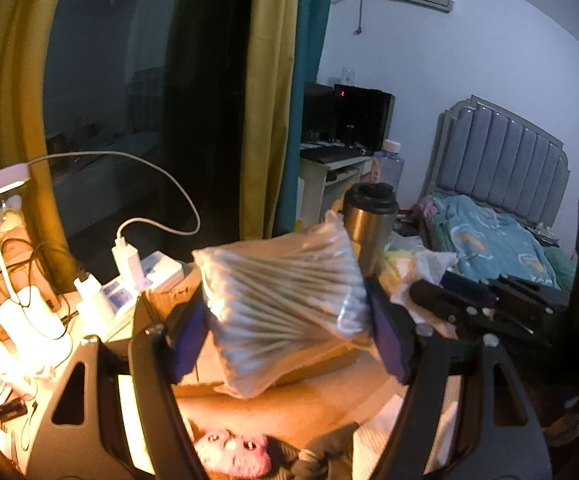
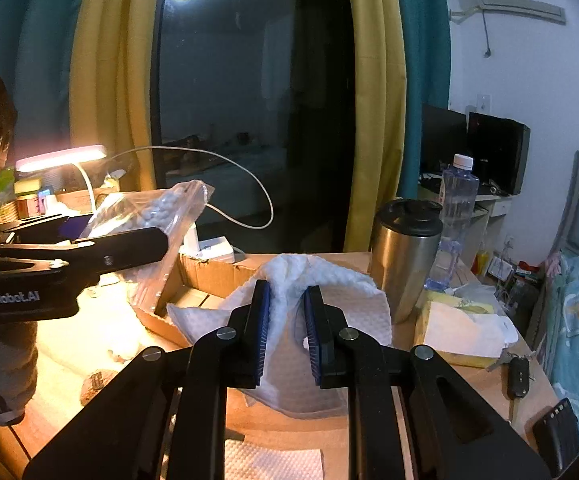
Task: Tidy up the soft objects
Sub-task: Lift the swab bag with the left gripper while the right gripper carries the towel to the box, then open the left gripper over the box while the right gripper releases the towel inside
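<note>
My left gripper [image 1: 285,308] is shut on a clear plastic bag of cotton swabs [image 1: 285,300] and holds it above an open cardboard box [image 1: 321,360]. The bag also shows in the right wrist view [image 2: 157,216], at the left, held over the box [image 2: 205,276]. My right gripper [image 2: 285,312] is shut on a white quilted paper towel [image 2: 289,280] and lifts its middle above the wooden table [image 2: 469,384]. A pink plush toy [image 1: 233,452] lies on the table below my left gripper.
A steel tumbler [image 2: 403,256] and a water bottle [image 2: 455,208] stand right of the box. Yellow tissue pack [image 2: 461,328], car key [image 2: 517,376] and a black object [image 2: 557,436] lie at the right. A lit desk lamp [image 2: 61,158], chargers [image 1: 127,260] and cables sit at the left.
</note>
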Demonstrator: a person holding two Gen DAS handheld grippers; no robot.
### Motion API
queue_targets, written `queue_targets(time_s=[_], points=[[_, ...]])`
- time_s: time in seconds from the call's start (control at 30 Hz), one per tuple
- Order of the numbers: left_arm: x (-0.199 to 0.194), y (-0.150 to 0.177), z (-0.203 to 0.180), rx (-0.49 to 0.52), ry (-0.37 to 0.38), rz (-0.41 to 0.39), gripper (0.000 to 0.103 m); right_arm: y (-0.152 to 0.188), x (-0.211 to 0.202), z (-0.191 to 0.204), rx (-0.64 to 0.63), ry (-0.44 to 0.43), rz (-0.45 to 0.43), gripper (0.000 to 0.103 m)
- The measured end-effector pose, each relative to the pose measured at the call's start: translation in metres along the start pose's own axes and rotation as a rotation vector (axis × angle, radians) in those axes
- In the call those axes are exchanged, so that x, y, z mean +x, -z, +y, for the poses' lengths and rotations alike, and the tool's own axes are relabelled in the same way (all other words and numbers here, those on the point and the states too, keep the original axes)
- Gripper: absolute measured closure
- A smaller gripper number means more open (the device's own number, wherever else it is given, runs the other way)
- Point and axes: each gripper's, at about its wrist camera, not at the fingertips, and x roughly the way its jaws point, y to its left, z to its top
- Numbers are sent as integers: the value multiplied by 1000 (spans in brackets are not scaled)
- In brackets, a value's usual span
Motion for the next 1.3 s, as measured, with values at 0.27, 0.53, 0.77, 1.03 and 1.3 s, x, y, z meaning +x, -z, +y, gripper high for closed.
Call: queue_targets(time_s=[0.27, 0.53, 0.77, 1.03, 1.3], points=[[52, 14, 14, -26, -42, 55, 30, -1, 34, -11, 37, 7, 37, 84], [95, 36, 26, -40, -66, 157, 30, 4, 72, -7, 50, -9, 79, 84], [122, 54, 35, -63, -78, 255, 30, 16, 109, -5, 84, -25, 150, 85], [146, 70, 42, -76, -93, 351, 29, 31, 138, -11, 127, -38, 251, 84], [145, 71, 42, -97, -102, 369, 24, 32, 141, -17, 156, -40, 275, 68]])
